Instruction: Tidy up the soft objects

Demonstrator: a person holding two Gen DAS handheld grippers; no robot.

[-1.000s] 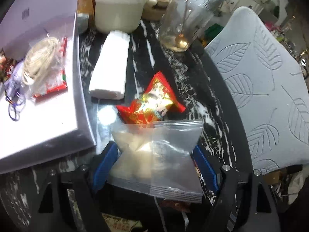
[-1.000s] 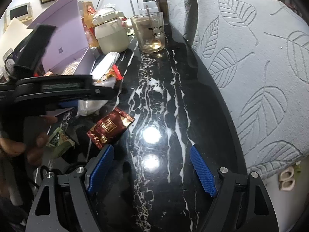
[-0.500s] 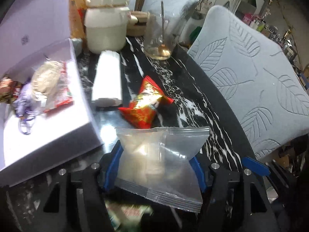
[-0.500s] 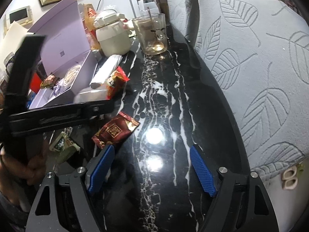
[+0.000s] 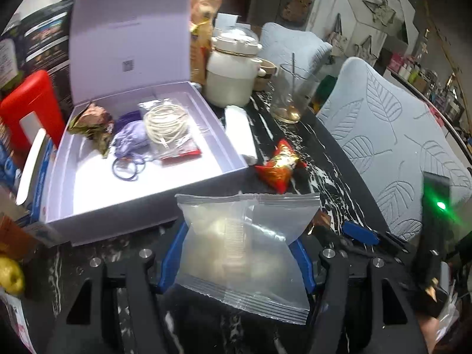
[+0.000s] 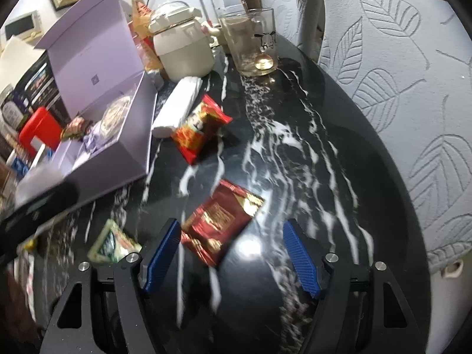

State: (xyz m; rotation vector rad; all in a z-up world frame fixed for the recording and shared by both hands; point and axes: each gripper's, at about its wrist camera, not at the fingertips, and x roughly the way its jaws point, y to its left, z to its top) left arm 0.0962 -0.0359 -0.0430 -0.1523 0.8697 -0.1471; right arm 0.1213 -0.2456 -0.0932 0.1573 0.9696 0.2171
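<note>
Left gripper clamps clear pouch just short of lilac box rim; right gripper closing.

Left gripper: clamped on a clear packet, blue pads against its two sides.
Packet: held above the table, just in front of the box's near wall.
Box: lilac, lid up, on the table's left side.
In the box: a coil of cord, a purple pouch, a crumpled wrapper.
Red snack bag: on the table beside the box's right wall.
White roll: along that wall, farther back.
Far edge: a cream jar and a glass.
</note>
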